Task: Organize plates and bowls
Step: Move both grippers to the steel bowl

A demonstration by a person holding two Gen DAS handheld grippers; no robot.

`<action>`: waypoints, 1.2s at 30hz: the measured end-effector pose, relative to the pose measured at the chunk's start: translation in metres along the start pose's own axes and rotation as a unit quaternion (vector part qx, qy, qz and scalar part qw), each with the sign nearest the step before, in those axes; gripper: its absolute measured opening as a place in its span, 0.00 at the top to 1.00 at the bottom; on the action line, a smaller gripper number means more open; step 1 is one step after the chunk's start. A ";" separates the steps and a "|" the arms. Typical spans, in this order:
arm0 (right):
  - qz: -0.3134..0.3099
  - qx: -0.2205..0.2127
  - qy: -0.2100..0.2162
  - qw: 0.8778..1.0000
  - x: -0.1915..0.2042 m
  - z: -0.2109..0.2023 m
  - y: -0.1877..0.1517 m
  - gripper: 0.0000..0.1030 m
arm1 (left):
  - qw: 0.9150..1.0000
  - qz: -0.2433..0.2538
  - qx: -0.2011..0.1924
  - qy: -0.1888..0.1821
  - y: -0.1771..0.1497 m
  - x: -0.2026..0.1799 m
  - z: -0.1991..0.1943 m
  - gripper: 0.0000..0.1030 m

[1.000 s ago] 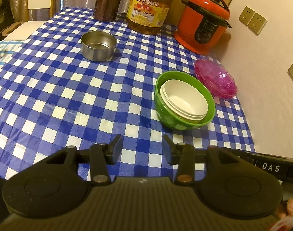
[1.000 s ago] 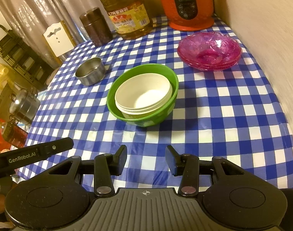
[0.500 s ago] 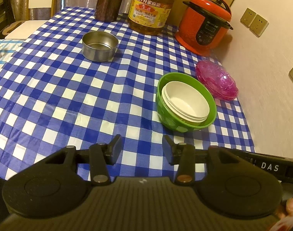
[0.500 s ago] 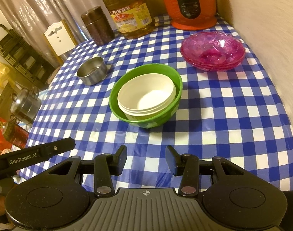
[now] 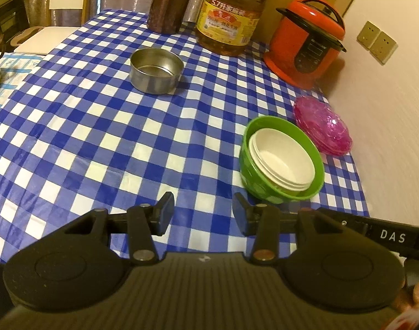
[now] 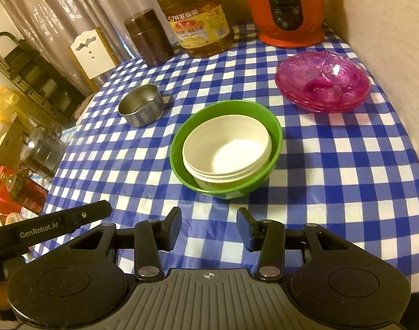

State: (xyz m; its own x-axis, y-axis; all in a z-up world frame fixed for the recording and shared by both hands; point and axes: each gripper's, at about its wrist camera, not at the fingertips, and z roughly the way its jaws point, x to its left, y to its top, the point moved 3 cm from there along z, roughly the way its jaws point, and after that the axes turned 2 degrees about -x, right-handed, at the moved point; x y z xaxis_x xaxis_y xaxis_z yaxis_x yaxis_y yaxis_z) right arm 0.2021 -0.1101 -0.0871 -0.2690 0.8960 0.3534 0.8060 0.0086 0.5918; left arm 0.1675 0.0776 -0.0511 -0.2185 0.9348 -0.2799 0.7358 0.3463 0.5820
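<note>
Left to right across the checked tablecloth (image 5: 104, 126):

- Steel bowl (image 5: 156, 70) is sitting alone toward the far left, well apart from the other dishes. Same spot as 1 second ago, not yet nested with anything.
- Brown canister (image 5: 169, 5), oil jug (image 5: 231, 13) and red rice cooker (image 5: 305, 41) are lining the back edge, untouched.
- Green bowl (image 6: 226, 148) is holding the stacked white bowls (image 6: 227, 154) inside it; at least 2 rims are showing. This stack is sitting near the middle-right, unmoved.
- Pink glass plates (image 6: 322, 82) are stacked near the wall, just beyond the green bowl and apart from it.

Grippers: left gripper (image 5: 201, 213) and right gripper (image 6: 208, 229) are both hovering above the near table edge, jaws parted partway, nothing between them. Each is showing at the edge of the other's view.

Change over the last second: almost none. Dishes are staying put; only the framing is shifting slightly, both views drawing the bowls a little lower in frame.

Reading: white-into-green and the pink stack are looking done. The steel bowl is likely the remaining piece, and the left gripper is the nearer one to it.
</note>
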 end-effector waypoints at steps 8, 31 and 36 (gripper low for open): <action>-0.001 -0.008 0.024 1.000 0.013 0.011 0.019 0.57 | 1.000 -0.012 -0.009 0.009 0.021 0.018 0.008 0.59; -0.014 -0.002 0.069 0.998 0.056 0.138 0.135 0.57 | 0.997 -0.060 -0.030 0.031 0.132 0.095 0.091 0.59; -0.017 0.012 0.065 0.998 0.060 0.178 0.153 0.57 | 0.997 -0.067 -0.029 0.035 0.151 0.112 0.123 0.59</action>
State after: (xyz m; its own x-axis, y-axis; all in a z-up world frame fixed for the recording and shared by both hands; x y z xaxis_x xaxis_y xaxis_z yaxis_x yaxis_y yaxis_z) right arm 0.4034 0.0238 -0.1045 -0.3619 0.8293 0.4258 0.8069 0.0499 0.5885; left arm 0.3332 0.2250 -0.0885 -0.3575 0.8828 -0.3047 0.6594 0.4697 0.5870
